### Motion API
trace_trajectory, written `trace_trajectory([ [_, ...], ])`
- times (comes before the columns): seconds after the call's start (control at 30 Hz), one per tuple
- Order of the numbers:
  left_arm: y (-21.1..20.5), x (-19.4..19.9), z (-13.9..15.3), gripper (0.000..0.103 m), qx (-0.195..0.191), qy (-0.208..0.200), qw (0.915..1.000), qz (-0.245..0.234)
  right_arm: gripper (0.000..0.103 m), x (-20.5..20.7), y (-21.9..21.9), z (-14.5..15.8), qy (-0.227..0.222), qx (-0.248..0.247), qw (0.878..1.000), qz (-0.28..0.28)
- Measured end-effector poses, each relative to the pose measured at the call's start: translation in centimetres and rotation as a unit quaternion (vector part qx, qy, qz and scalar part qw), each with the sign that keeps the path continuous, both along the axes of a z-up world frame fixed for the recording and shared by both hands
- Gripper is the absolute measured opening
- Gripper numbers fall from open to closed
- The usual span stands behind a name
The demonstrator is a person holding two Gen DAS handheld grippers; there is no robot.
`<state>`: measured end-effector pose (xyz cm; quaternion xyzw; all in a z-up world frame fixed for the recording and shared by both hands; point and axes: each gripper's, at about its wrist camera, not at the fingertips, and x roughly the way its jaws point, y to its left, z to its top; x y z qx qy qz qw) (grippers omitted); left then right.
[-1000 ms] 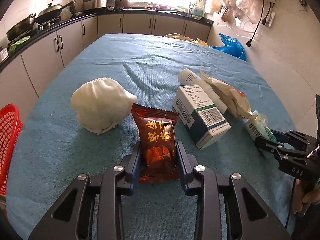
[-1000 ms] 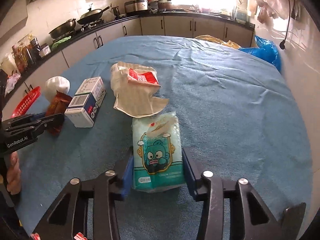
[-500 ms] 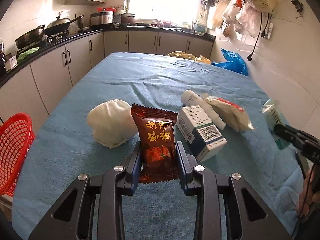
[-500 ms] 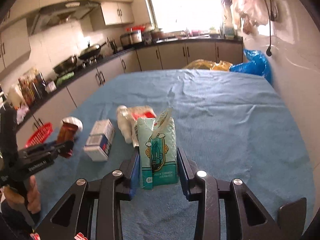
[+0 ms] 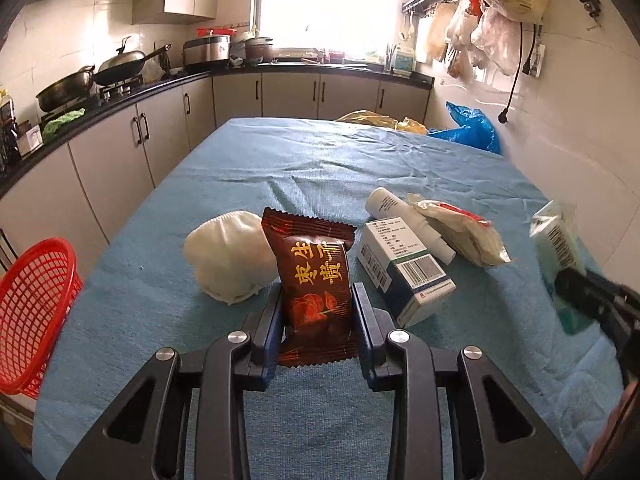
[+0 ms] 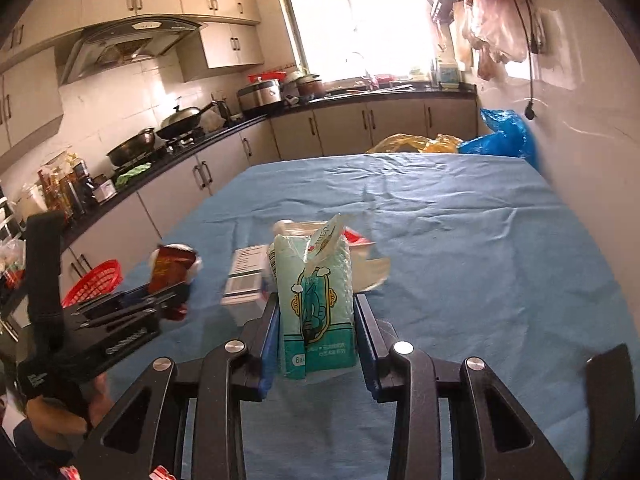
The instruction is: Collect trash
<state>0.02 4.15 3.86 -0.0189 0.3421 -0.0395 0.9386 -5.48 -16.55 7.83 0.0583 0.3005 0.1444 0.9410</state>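
1. Since a second ago the right claw (image 6: 316, 322) has carried the green tissue pack (image 6: 316, 304) up off the table (image 6: 500, 264); then the pack lay flat on the blue cloth, now it stands upright between the pads. The jaws have just been closing, and they press the pack's two sides. The left claw (image 5: 316, 320) still clamps the brown snack wrapper (image 5: 314, 284), and its view has tipped up to take in more of the kitchen.
2. Hard to make out: in the left view the right claw and its pack (image 5: 560, 256) sit at 3 o'clock, smeared by motion and cut by the frame edge. In the right view the left claw (image 6: 168, 300) and its wrapper (image 6: 170, 270) at 9 o'clock are also blurred, as is the box (image 6: 246, 280) just left of the pack.
3. Long axes: wrapper and tissue pack both stand on end, long axis toward 12 o'clock, printed faces to their own cameras. The pack's torn top flap leans toward 1 o'clock.
4. Only the left view shows clearly, left to right, the red basket (image 5: 32, 312) at 9 o'clock off the table edge, the white crumpled wad (image 5: 228, 258) partly behind the wrapper, the blue-and-white box (image 5: 404, 264), the white tube (image 5: 404, 220) and the crumpled paper bag (image 5: 460, 232).
5. Only the right view shows the hand (image 6: 60, 408) gripping the left claw's handle at 8 o'clock; there the pack hides most of the paper bag.
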Motion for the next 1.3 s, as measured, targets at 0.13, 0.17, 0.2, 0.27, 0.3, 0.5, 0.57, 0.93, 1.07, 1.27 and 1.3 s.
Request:
trace_trajectory([
  [0.13, -0.2, -0.2, 0.0, 0.031, 0.004, -0.003, 1.0, -0.001, 0.038, -0.1, 1.0, -0.2, -0.011, -0.022, 1.0, 0.006],
  [0.17, -0.2, -0.2, 0.0, 0.031, 0.004, -0.003, 1.0, -0.001, 0.038, 0.0, 1.1, -0.4, -0.01, -0.026, 1.0, 0.006],
  [0.2, -0.3, -0.2, 0.0, 0.031, 0.005, -0.003, 1.0, -0.002, 0.038, 0.1, 1.2, -0.5, -0.007, -0.026, 1.0, 0.008],
  [0.27, -0.4, -0.3, 0.0, 0.031, 0.007, -0.003, 1.0, -0.003, 0.038, 0.3, 1.1, -0.7, -0.003, -0.027, 1.0, 0.009],
  [0.3, -0.5, -0.3, 0.0, 0.031, 0.009, -0.004, 0.9999, -0.004, 0.038, 0.3, 1.1, -0.7, -0.004, -0.027, 1.0, 0.008],
  [0.5, -0.4, -0.5, 0.1, 0.031, 0.011, -0.007, 0.9999, -0.005, 0.038, 0.3, 1.4, -0.6, -0.009, -0.034, 0.999, 0.014],
  [0.57, -0.4, -0.5, 0.1, 0.031, 0.011, -0.008, 0.9999, -0.004, 0.038, 0.2, 1.5, -0.7, -0.01, -0.036, 0.999, 0.014],
  [0.93, -0.4, -0.5, 0.1, 0.031, 0.011, -0.008, 0.9999, -0.005, 0.038, 0.1, 1.3, -0.7, -0.013, -0.039, 0.999, 0.015],
  [1.07, -0.4, -0.5, 0.1, 0.031, 0.011, -0.008, 0.9999, -0.005, 0.038, 0.1, 1.3, -0.8, -0.014, -0.039, 0.999, 0.015],
  [1.27, -0.4, -0.5, 0.1, 0.031, 0.011, -0.008, 0.9999, -0.005, 0.038, 0.0, 1.2, -0.7, -0.015, -0.039, 0.999, 0.014],
  [1.3, -0.4, -0.5, 0.1, 0.031, 0.011, -0.008, 0.9999, -0.005, 0.038, 0.0, 1.3, -0.7, -0.015, -0.039, 0.999, 0.014],
])
